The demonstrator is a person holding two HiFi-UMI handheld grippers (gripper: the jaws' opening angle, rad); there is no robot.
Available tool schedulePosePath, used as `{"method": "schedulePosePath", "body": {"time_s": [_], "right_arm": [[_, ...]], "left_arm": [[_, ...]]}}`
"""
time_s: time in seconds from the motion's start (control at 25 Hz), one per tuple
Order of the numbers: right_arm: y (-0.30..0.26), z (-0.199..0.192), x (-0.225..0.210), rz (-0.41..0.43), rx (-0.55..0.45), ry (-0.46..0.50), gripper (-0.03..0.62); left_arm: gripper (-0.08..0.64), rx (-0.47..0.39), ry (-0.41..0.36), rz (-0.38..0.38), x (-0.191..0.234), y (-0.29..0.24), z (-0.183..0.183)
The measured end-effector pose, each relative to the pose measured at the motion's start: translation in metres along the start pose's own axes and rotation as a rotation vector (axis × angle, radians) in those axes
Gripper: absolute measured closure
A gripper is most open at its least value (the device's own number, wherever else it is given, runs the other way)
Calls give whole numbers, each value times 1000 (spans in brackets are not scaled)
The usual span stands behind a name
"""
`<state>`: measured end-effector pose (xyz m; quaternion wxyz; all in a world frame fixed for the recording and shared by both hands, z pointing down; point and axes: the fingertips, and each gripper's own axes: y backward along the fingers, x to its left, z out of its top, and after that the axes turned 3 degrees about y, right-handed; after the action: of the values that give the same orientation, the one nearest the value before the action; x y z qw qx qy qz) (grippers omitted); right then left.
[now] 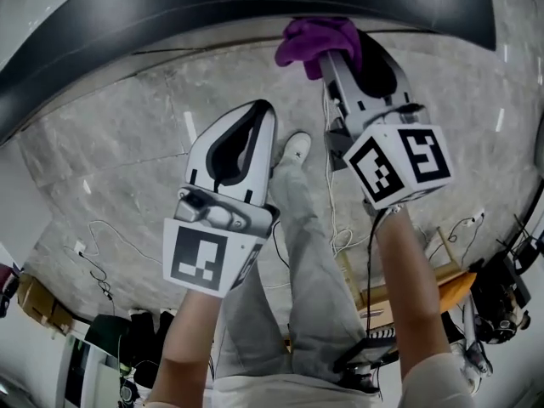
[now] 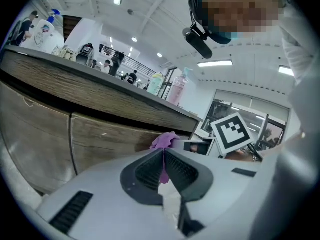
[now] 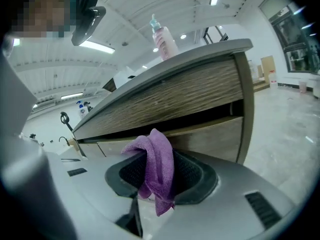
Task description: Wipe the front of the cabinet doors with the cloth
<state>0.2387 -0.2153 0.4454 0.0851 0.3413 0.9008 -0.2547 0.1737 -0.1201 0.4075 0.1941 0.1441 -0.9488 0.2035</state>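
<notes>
Wooden cabinet doors [image 3: 215,141], cloth [image 3: 156,168] pinched between right fingers [image 3: 194,176]

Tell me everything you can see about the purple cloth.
The cloth is purple, fuzzy like microfibre, crumpled into folds. The right claw is shut on its middle; a bunch sticks out past the tips, a tail hangs behind them. It is near the wooden cabinet front; contact cannot be told.

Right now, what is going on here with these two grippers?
A person holds a gripper in each hand. The right gripper is shut on a purple cloth, close to the cabinet doors under the counter. The left gripper is shut and empty. I cannot tell whether the cloth touches the doors.
</notes>
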Motion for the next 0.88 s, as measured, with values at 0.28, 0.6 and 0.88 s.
{"method": "schedulePosePath", "body": {"time_s": [0.28,0.6,0.88], "right_arm": [[32,7,-67,-112,13,-2,457],[64,20,-117,-395,-24,-21,459],[60,6,-61,-424,-67,-64,457]], "left_arm": [[543,15,-23,-40,-28,-24,-3],[543,33,-16,-59,-21,-8,-7],[543,19,-26,-32,27,36,-1]]}}
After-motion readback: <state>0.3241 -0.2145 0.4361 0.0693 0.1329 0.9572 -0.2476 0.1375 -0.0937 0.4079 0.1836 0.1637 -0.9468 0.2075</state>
